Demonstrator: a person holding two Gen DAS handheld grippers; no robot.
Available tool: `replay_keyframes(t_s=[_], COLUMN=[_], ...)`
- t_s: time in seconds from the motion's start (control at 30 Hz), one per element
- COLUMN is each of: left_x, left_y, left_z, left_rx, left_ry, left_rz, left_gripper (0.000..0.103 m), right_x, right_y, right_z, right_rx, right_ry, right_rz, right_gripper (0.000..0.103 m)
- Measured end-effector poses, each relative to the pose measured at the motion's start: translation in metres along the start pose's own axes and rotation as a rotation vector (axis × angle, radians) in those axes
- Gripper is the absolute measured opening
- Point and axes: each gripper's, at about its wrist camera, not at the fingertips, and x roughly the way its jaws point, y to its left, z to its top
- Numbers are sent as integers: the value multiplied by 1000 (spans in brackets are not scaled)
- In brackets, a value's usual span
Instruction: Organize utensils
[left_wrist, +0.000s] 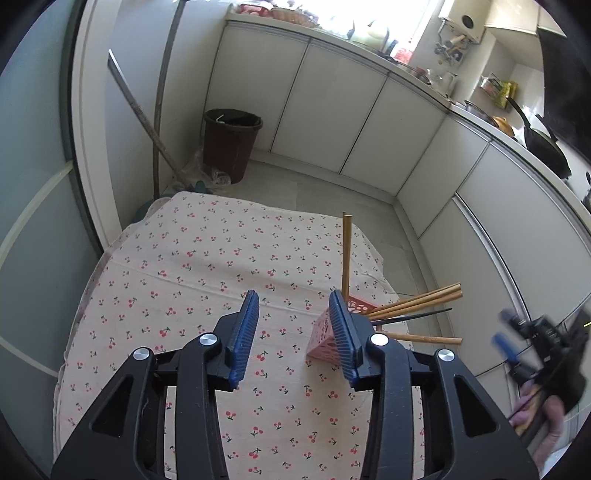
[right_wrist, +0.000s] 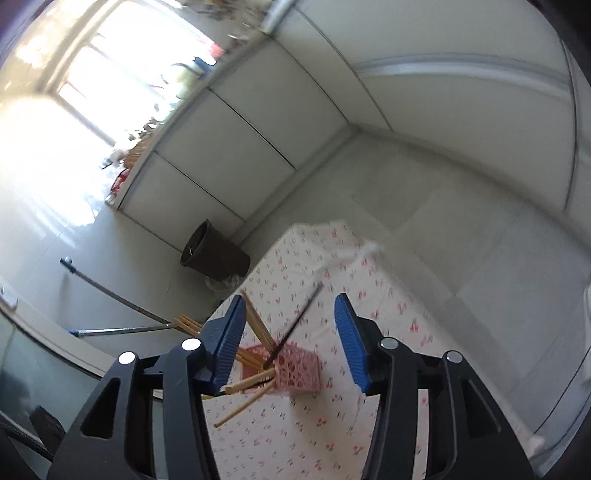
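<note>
On the cloth-covered surface (left_wrist: 192, 266), light, stiff chopsticks (left_wrist: 417, 304) are leaning in a pink holder (left_wrist: 327, 345); both claws, left (left_wrist: 294, 334) and right (right_wrist: 290, 341), are hanging open, empty; mid-shaft looks the best grip.

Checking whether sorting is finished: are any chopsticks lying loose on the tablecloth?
No: all chopsticks stand in the pink holder; the tablecloth holds nothing else.

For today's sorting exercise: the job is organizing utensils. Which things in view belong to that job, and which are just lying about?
Part of the job:
pink holder
wooden chopsticks
black chopstick
left tongs
right tongs

Just lying about:
dark bucket
mop handle
frying pan
</note>
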Motion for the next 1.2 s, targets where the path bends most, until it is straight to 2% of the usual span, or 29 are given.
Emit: replay_keyframes(t_s=[0.03, 0.1, 0.23, 0.37, 0.47, 0.57, 0.6, 0.63, 0.7, 0.83, 0.93, 1.07, 1.13, 1.2], left_x=[1, 3, 6, 6, 0, -10, -15, -19, -31, -61, -78, -88, -95, -101], left_y=[1, 2, 0, 0, -5, -16, -22, -28, -43, -72, -83, -82, -80, -79], left_z=[0, -1, -3, -4, -4, -9, -12, -15, -23, -44, -64, -89, -104, -116], left_rx=[-8, -12, 0, 3, 19, 58, 78, 96, 148, 289, 359, 354, 347, 337], left_ry=[8, 19, 31, 30, 8, -34, -53, -68, -109, -244, -316, -310, -345, -325], left_rz=[-5, -12, -5, -18, -30, -24, -23, -23, -18, 63, 120, 84, 90, 87], left_gripper=[40, 41, 44, 46, 50, 59, 61, 68, 76, 97, 96, 96, 96, 96], right_x=[15, 37, 52, 52, 36, 4, -7, -18, -40, -81, -103, -127, -138, -149], right_y=[-21, -48, -61, -56, -49, -27, -16, -7, 15, 46, 46, 35, 33, 30], right_z=[-1, -6, -11, -11, -6, -11, -14, -18, -31, -73, -99, -121, -132, -145], right_rx=[103, 217, 242, 241, 190, 51, -4, -55, -178, -421, -478, -489, -503, -515], right_ry=[68, 135, 144, 130, 79, 0, -28, -54, -106, -211, -264, -286, -305, -325], right_rz=[22, 39, 36, 48, 27, -21, -35, -46, -68, -137, -192, -233, -249, -264], right_gripper=[53, 53, 55, 55, 55, 55, 60, 65, 68, 79, 85, 91, 95, 96])
